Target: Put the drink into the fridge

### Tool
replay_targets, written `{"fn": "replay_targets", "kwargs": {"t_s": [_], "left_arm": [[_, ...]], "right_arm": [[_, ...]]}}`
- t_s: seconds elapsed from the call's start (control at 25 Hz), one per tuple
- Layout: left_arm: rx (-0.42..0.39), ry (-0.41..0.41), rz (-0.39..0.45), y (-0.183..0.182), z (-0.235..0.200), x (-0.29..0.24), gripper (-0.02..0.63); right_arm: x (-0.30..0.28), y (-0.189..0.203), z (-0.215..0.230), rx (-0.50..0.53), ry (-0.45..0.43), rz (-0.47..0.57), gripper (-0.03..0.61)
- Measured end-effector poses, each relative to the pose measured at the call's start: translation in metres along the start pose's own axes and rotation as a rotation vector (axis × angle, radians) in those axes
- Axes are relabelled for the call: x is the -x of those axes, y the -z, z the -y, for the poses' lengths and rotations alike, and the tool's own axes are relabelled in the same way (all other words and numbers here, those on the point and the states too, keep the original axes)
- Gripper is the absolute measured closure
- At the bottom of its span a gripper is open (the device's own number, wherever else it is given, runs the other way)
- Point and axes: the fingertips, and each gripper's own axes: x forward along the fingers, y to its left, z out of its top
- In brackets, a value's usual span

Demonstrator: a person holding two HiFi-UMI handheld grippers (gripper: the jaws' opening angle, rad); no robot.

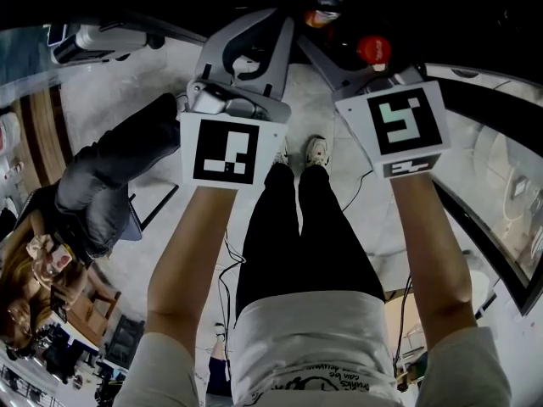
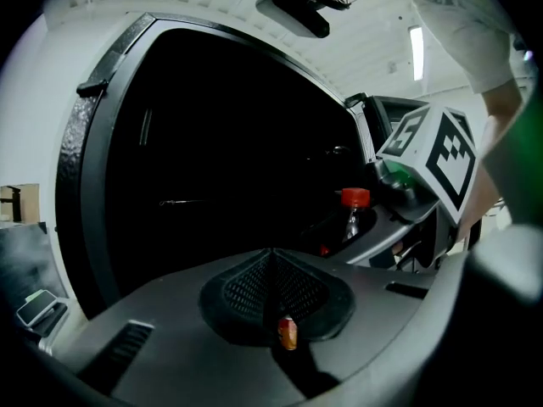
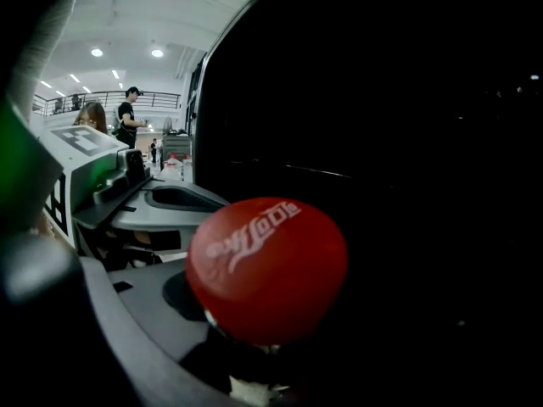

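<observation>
A cola bottle with a red cap (image 3: 266, 265) stands between the jaws of my right gripper (image 3: 259, 333), which is shut on it below the cap. From the head view the cap (image 1: 373, 49) shows at the tip of the right gripper (image 1: 366, 64). The left gripper view shows the same bottle (image 2: 354, 210), dark liquid under its red cap. The fridge (image 2: 102, 151) is open, its interior (image 3: 399, 142) black just ahead of both grippers. My left gripper (image 2: 273, 257) has its mesh pads pressed together with nothing held; its tip (image 1: 276, 25) reaches toward the fridge.
A small orange can (image 2: 288, 332) shows through the low gap in the left jaws, and as an orange object (image 1: 322, 8) ahead. A person in dark clothes (image 1: 97, 185) sits at my left. Two people (image 3: 127, 113) stand far off. Cables (image 1: 225, 270) lie on the floor.
</observation>
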Motion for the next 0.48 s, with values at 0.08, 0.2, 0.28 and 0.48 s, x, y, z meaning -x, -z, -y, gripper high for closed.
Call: {"fn": "replay_targets", "kwargs": {"t_s": [0.08, 0.2, 0.28, 0.48], "left_arm": [[0.005, -0.003, 0.001, 0.002, -0.003, -0.005, 0.594], [0.013, -0.011, 0.0, 0.004, -0.007, -0.012, 0.594], [0.017, -0.013, 0.001, 0.005, -0.009, -0.017, 0.594], [0.016, -0.016, -0.001, 0.007, -0.013, -0.028, 0.594]], "right_arm": [[-0.007, 0.0, 0.004, -0.003, 0.004, -0.001, 0.27], [-0.015, 0.001, 0.011, -0.006, 0.013, -0.003, 0.27], [-0.02, 0.003, 0.016, -0.007, 0.018, -0.005, 0.27], [-0.036, 0.005, 0.028, -0.005, 0.029, -0.017, 0.27]]}}
